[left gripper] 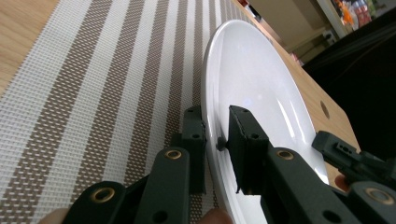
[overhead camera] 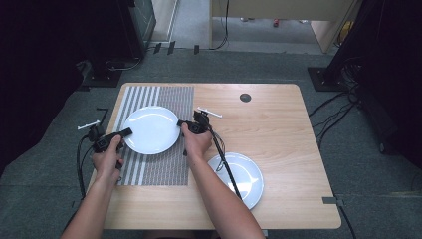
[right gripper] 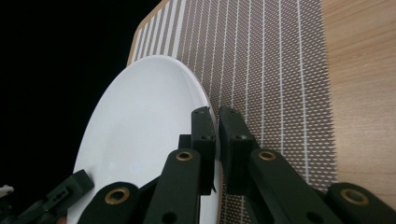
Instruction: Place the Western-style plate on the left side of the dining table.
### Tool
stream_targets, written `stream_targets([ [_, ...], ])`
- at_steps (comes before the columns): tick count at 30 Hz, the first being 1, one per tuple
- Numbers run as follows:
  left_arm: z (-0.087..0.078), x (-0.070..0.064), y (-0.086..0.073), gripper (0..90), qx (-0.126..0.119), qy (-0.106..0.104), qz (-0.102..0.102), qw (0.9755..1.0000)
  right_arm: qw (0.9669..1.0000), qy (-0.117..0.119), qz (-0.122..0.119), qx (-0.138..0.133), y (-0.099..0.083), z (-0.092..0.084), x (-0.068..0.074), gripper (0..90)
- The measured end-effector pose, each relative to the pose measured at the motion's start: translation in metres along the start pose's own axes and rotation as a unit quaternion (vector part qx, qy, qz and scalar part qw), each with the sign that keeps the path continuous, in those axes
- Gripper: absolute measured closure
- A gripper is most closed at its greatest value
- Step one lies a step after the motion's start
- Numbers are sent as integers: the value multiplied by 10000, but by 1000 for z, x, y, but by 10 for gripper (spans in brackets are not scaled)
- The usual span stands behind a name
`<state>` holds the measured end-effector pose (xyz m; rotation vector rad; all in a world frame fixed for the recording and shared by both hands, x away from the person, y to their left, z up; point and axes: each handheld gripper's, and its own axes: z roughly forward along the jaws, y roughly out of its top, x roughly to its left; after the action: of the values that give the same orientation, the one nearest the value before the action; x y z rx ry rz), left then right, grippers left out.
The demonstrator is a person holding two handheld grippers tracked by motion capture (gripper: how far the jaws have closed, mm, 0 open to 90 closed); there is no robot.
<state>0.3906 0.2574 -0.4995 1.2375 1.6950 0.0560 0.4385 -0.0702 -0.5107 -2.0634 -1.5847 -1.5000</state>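
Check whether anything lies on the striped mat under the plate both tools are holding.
Nothing visible does. The left tool and right tool clamp opposite rims of the white plate; the striped mat around it is bare.

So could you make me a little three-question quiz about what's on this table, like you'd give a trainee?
1. True or false: both grippers are clamped on the rim of the same white plate.
2. What lies under that plate?
A. bare wood
B. a striped placemat
C. a tray
3. How many white plates are on the table in the high view?

Key
1. True. The left gripper grips its left edge and the right gripper its right edge.
2. B.
3. Two. The second plate sits on bare wood near the person's right forearm.
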Motion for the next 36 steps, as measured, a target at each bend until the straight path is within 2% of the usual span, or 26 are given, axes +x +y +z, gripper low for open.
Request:
stream_targets([
  [5, 3, 0, 0, 780, -50, 34, -52, 10000, 10000, -30, 3, -56, 2, 4, 1, 861],
  [10, 8, 5, -1, 774, 3, 72, -112, 9999, 10000, -19, -13, -50, 4, 10, -2, 861],
  [17, 13, 7, -4, 771, 36, 113, -43, 9999, 9999, -73, 39, -93, 4, 15, -7, 858],
  [21, 16, 12, -6, 765, -60, 196, -87, 9998, 9999, -79, -74, -84, 2, 19, -6, 855],
  [26, 18, 17, -8, 758, -13, 202, -118, 9997, 9997, -96, -196, -67, 1, 23, -6, 834],
  [29, 18, 16, -9, 755, -23, 219, -55, 9997, 9992, -118, -359, -117, -1, 27, -6, 804],
  [31, 18, 16, -9, 755, -25, 220, -35, 9997, 9991, -120, -383, -110, -1, 27, -6, 801],
  [34, 17, 14, -10, 739, -33, 252, 134, 9996, 9992, -43, -407, -46, 1, 27, -6, 757],
  [36, 17, 12, -10, 668, -48, 226, 177, 9996, 9991, 56, -411, -9, 2, 27, -6, 717],
])
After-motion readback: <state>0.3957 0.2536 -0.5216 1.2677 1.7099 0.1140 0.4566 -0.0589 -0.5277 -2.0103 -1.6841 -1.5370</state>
